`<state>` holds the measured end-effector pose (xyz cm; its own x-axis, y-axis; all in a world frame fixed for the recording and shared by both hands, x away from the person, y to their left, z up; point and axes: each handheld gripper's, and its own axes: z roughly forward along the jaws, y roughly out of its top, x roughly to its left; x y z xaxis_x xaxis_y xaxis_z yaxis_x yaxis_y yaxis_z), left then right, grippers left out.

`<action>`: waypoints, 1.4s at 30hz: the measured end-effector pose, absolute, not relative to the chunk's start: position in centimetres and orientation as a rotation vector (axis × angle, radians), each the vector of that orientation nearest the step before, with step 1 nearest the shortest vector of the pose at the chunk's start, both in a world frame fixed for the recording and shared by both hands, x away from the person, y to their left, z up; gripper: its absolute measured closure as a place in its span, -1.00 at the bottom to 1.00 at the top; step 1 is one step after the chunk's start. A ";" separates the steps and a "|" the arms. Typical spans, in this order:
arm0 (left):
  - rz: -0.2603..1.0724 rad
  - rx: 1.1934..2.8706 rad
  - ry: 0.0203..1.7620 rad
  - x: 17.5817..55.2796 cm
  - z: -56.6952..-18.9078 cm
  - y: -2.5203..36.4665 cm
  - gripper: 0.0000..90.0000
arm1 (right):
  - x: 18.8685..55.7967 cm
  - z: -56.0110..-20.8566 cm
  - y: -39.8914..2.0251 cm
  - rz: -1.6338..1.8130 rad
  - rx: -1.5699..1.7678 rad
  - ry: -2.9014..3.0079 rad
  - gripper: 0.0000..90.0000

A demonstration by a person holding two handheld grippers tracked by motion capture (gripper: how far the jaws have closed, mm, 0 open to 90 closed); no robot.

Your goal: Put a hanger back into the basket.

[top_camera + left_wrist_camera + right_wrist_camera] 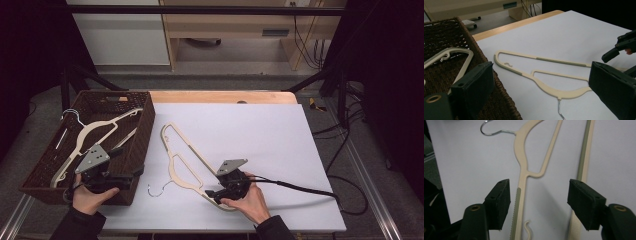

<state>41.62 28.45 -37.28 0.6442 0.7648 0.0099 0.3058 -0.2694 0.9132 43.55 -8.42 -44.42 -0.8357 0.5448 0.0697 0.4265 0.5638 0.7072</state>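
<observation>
A cream hanger (182, 160) with a metal hook (156, 190) lies flat on the white table sheet (260, 135). My right gripper (212, 192) rests low over its near end. In the right gripper view the gripper (539, 192) is open: the hanger's ribbed arm (520, 195) runs between the pads untouched, and its straight bar (584, 157) passes under the right pad. My left gripper (130, 162) hovers open at the basket's near right corner, jaws (541, 90) wide with nothing held. A second cream hanger (95, 132) lies inside the brown wicker basket (145, 125).
The basket (469, 35) takes up the table's left side. A black cable (300, 187) trails right from my right gripper across the sheet. A bare wooden strip (220, 96) edges the far side. Metal rails (367, 195) flank the table, and cabinets stand behind.
</observation>
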 end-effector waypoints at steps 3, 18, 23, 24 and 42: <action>0.571 1.846 0.855 41.6 -37.2 28.6 -0.87 | 43.4 -45.0 -7.7 1.078 0.819 2.671 -0.13; 0.599 1.817 0.865 41.4 -36.7 29.4 -0.86 | 42.8 -46.8 -6.3 0.992 0.826 2.785 0.49; 0.601 1.810 0.867 41.3 -36.6 29.4 -0.86 | 42.1 -46.6 -5.5 0.892 0.739 2.745 0.60; 0.602 1.810 0.868 41.3 -36.6 29.4 -0.86 | 42.1 -46.6 -5.5 0.900 0.766 2.747 0.61; 0.607 1.830 0.848 41.2 -36.6 29.2 -0.85 | 42.9 -46.0 -5.8 0.901 0.892 2.762 0.77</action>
<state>41.22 29.24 -36.61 0.6297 0.7762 0.0313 0.2807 -0.2649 0.9225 42.85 -5.79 -45.96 -0.8230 0.5624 0.0803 0.5016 0.6530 0.5674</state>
